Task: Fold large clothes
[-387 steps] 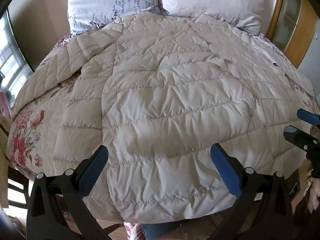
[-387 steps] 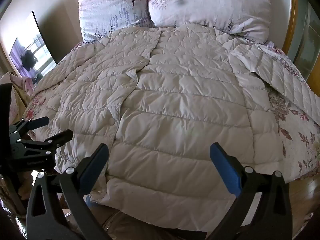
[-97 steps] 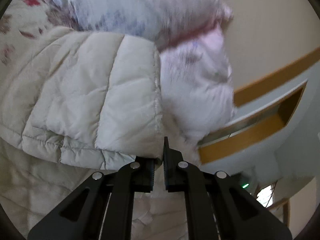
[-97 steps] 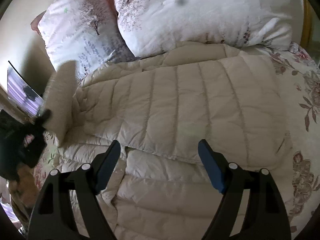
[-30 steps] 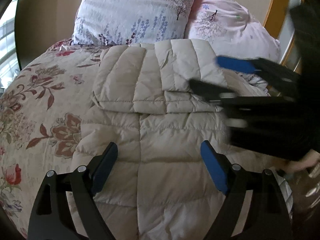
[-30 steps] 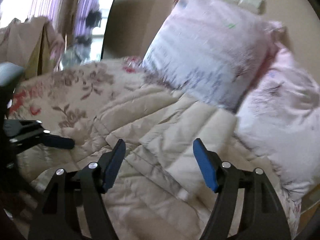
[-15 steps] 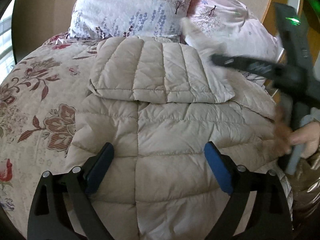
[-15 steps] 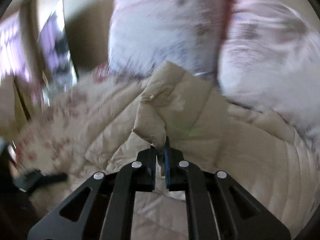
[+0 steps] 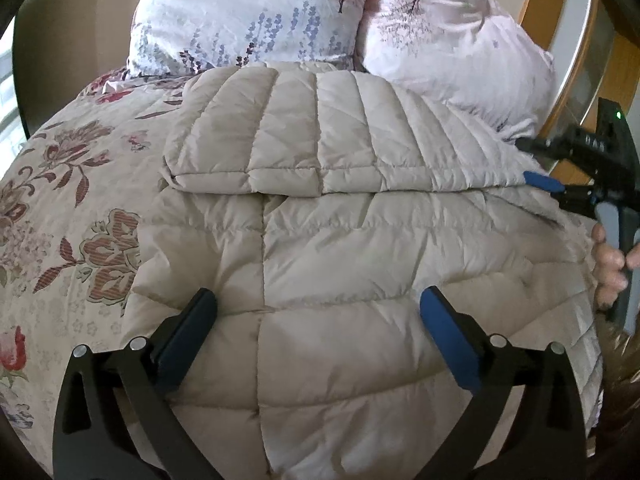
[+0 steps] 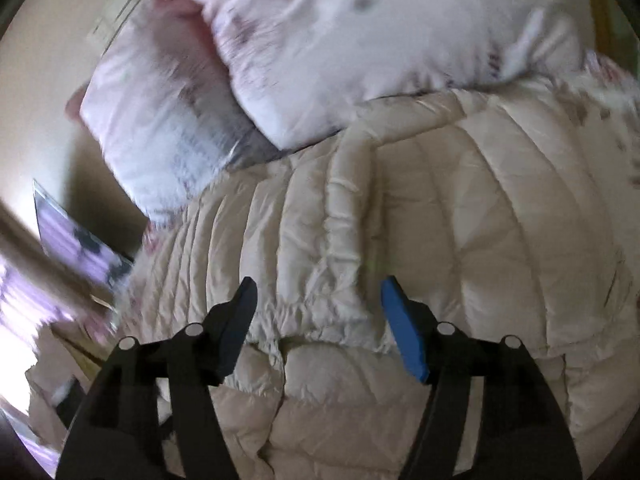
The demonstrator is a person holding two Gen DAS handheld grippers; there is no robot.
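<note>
A beige quilted down coat (image 9: 360, 248) lies spread on the bed, both sleeves folded across its upper part (image 9: 304, 148). My left gripper (image 9: 318, 304) hovers over the coat's lower body; its jaws are opening wide with nothing between them. My right gripper (image 9: 524, 160) shows at the coat's right edge, held by a person's hand (image 9: 608, 256). In the blurred right wrist view the right gripper (image 10: 319, 288) is opening above the folded sleeve (image 10: 400, 208), whose hem lies under the gap, and the pads do not press on it.
Two floral pillows (image 9: 248, 12) (image 9: 452, 36) lean at the head of the bed. A flowered bedspread (image 9: 72, 208) covers the left side. A wooden bed frame (image 9: 576, 60) rises at the right. A bright window (image 10: 24, 312) lies to the left.
The right gripper, shut on a sleeve half a second ago, has swung right and let go; the sleeve now lies flat across the coat. The left gripper's jaws have spread wider.
</note>
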